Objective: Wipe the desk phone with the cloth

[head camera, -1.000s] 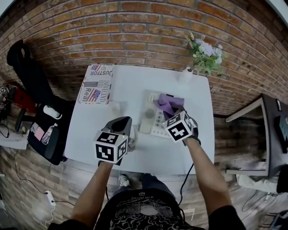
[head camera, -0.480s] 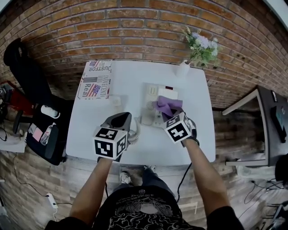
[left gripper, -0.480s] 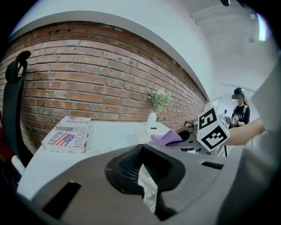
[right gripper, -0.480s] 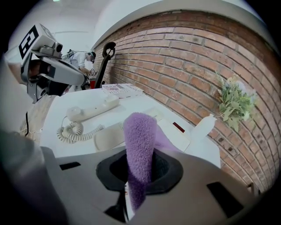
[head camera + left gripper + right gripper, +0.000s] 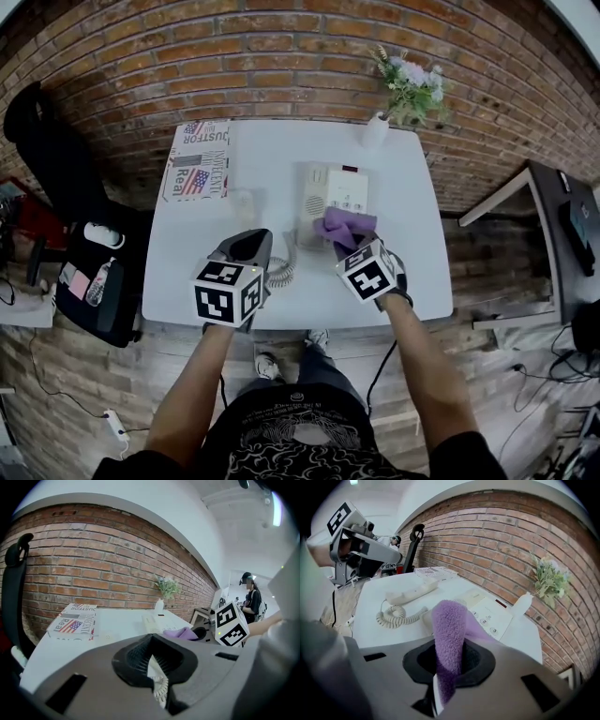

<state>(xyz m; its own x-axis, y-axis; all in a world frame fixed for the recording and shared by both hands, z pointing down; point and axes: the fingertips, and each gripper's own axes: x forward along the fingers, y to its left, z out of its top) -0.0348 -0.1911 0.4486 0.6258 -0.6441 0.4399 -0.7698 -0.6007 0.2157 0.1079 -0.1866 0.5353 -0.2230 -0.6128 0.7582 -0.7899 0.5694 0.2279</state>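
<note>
printed box (image 5: pixel 200 161) | flower vase (image 5: pixel 376 131) by wall | brick wall (image 5: pixel 234 66) | black chair (image 5: pixel 52 141)

1 ea: desk phone (image 5: pixel 337 192), cloth (image 5: pixel 339 227), vase (image 5: pixel 374 132) (w/ flowers (image 5: pixel 409 81)), printed box (image 5: pixel 199 173); 2 grippers – left gripper (image 5: pixel 252 244), right gripper (image 5: pixel 348 247)

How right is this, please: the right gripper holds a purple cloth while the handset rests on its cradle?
Not quite: the handset lies off its cradle on the table beside the desk phone, per the right gripper view. The right gripper does hold the purple cloth there.
</note>
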